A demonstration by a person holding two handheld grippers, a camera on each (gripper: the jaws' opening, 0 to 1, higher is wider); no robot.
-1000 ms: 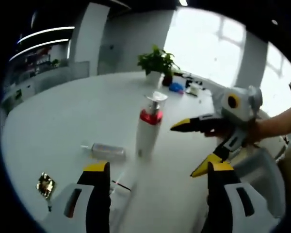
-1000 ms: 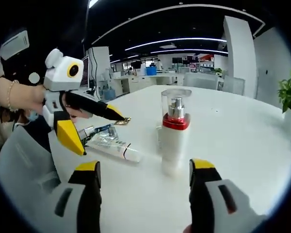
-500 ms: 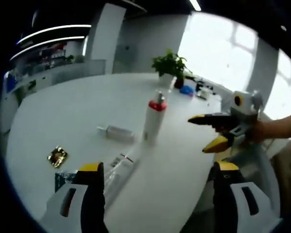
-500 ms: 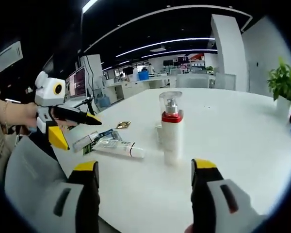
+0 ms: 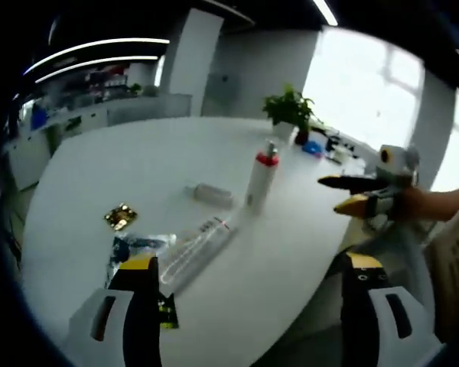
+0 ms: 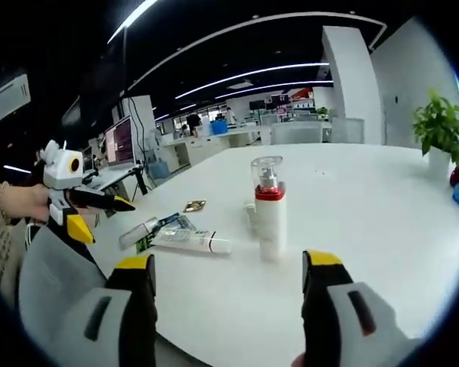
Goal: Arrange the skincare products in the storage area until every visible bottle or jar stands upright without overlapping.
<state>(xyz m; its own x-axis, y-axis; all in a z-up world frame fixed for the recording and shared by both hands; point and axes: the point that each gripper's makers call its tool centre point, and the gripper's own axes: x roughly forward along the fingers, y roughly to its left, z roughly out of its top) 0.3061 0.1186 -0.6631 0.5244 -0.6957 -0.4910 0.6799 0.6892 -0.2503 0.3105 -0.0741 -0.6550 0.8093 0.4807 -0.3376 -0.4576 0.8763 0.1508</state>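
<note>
A white pump bottle (image 6: 270, 218) with a red collar and clear cap stands upright on the white table (image 6: 367, 222); it is the bottle (image 5: 261, 178) mid-table in the left gripper view. A white tube (image 6: 190, 241) lies flat beside a blue-green sachet (image 6: 159, 229). The tube (image 5: 196, 249) and a small clear bottle (image 5: 210, 195) lie on their sides. My left gripper (image 5: 246, 294) is open, well back from the items, and appears at far left as the left gripper (image 6: 88, 214). My right gripper (image 6: 225, 289) is open and empty, short of the pump bottle, and enters from the right as the right gripper (image 5: 352, 194).
A gold foil packet (image 5: 120, 216) lies left of the tube. A potted plant (image 5: 289, 115) and small blue items (image 5: 314, 147) sit at the table's far end. A person's hand (image 5: 436, 205) holds the right gripper. Desks and monitors fill the office behind.
Both grippers have pulled back from the table, so the bottle and tube look smaller and farther. The pump bottle stays upright, the tube and clear bottle still lie flat.
</note>
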